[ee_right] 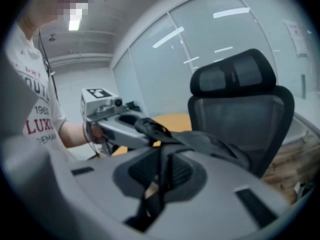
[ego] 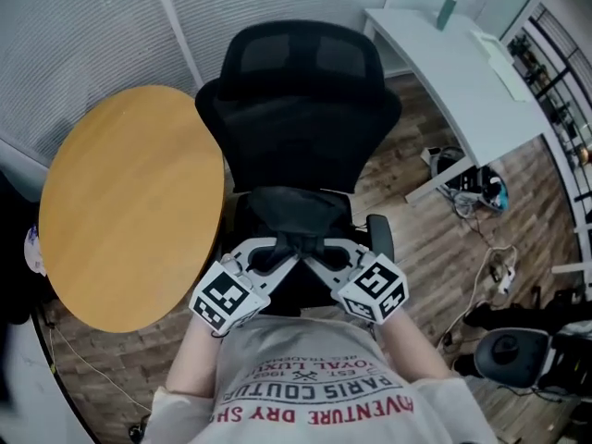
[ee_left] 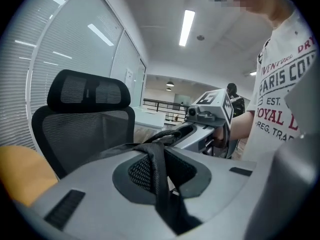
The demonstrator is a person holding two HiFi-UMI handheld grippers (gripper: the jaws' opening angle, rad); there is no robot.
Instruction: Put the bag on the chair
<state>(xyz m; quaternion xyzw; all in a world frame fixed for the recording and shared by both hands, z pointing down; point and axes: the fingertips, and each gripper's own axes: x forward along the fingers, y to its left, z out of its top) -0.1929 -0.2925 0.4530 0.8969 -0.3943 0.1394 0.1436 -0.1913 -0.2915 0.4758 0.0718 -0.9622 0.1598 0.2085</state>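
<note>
Bag (ego: 298, 213) is hanging low over the chair (ego: 296, 109) seat, just in front of the backrest; can't tell if it's resting yet. Left gripper (ego: 276, 252) and right gripper (ego: 324, 252) are each clamping a black strap (ee_left: 159, 171), tips nearly touching. To do this well, probably: lower both sides level, stay centred between the armrests, and let go only once the seat is taking the weight, or the bag is likely sliding off forward. Bag is looking black, soft and slumping, with thin webbing straps. Round wooden counter (ego: 129, 202) is sitting just beside the chair.
</note>
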